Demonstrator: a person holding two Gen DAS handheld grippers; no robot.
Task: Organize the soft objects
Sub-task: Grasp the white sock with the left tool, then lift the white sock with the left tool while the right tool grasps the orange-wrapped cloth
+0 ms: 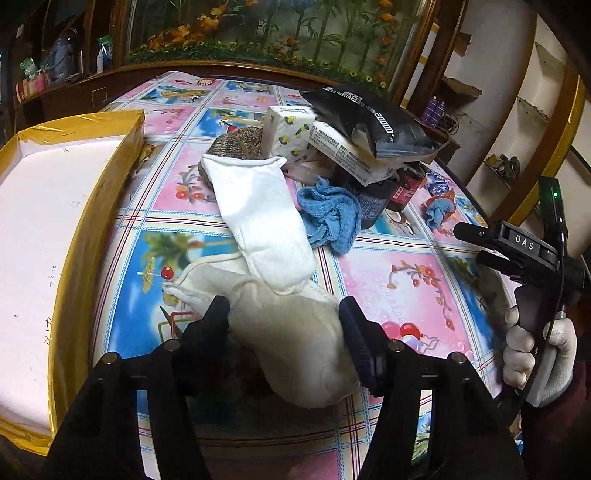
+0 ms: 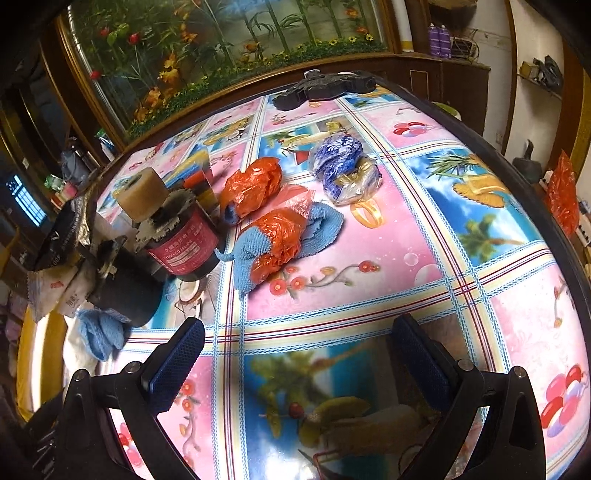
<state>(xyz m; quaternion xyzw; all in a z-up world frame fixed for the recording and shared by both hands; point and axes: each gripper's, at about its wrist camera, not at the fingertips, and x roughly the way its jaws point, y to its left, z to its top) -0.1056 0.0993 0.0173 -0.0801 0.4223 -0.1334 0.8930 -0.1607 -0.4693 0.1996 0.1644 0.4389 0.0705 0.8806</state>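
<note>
On the tablecloth (image 2: 369,266), a glossy check of pink and blue cartoon panels, the left gripper (image 1: 284,325) straddles a cream pouch (image 1: 291,339), its jaws set either side of it, while the right gripper (image 2: 299,362) hangs wide apart over bare cloth. Beyond the pouch lies a white sock (image 1: 258,218), then a blue rag (image 1: 330,218) and a heap of packets (image 1: 343,136); left of the pouch sits a yellow-rimmed box (image 1: 107,177). Behind the table runs a wood-framed painted panel (image 1: 280,29) of bamboo and flowers.

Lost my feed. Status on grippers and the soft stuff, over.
Left gripper closing around cream cloth pouch, jaws not fully shut. Right gripper open, empty. White sock overlaps the pouch. Yellow box left, unobstructed.
</note>
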